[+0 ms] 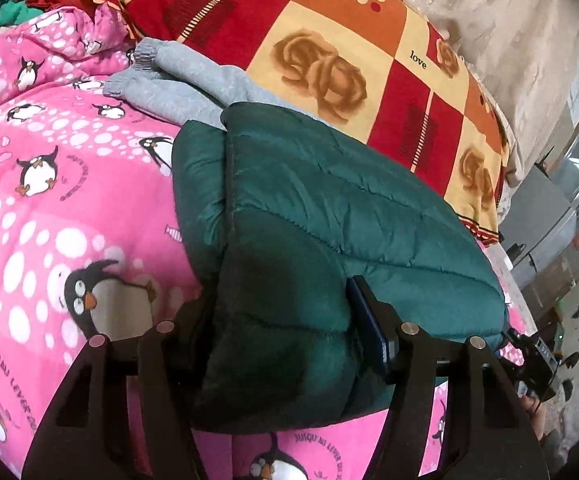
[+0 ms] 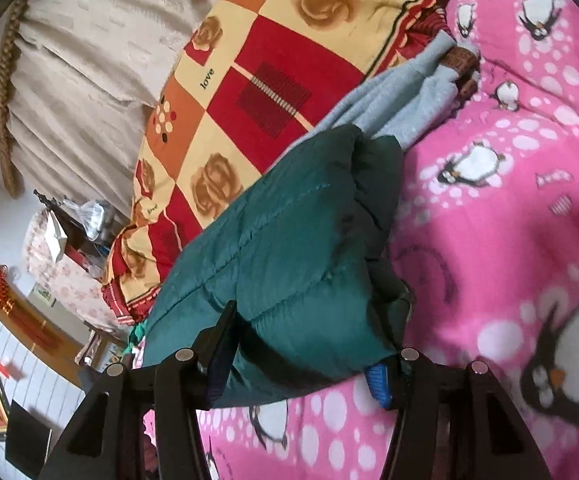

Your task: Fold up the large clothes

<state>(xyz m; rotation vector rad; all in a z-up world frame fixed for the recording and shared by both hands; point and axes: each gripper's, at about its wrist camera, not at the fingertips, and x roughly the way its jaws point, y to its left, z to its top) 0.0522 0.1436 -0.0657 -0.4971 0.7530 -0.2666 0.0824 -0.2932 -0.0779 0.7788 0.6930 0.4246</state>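
Note:
A folded dark green puffer jacket (image 1: 329, 208) lies on a pink penguin blanket (image 1: 49, 220). My left gripper (image 1: 281, 320) is shut on the jacket's near edge. Thick padding bulges between its fingers, and the blue pad (image 1: 373, 332) presses into the fabric. In the right wrist view the same jacket (image 2: 289, 240) fills the middle. My right gripper (image 2: 309, 344) is shut on its near edge, the left finger (image 2: 221, 332) sunk into the padding. A grey garment (image 1: 177, 84) (image 2: 409, 96) lies beyond the jacket, partly under it.
A red, orange and cream checked quilt (image 1: 329, 52) (image 2: 269, 80) is heaped beside the jacket. The pink blanket (image 2: 509, 220) covers the bed. A beige curtain (image 2: 89, 60) hangs behind. Cluttered furniture (image 2: 65, 232) and a tiled floor (image 2: 29, 380) lie past the bed's edge.

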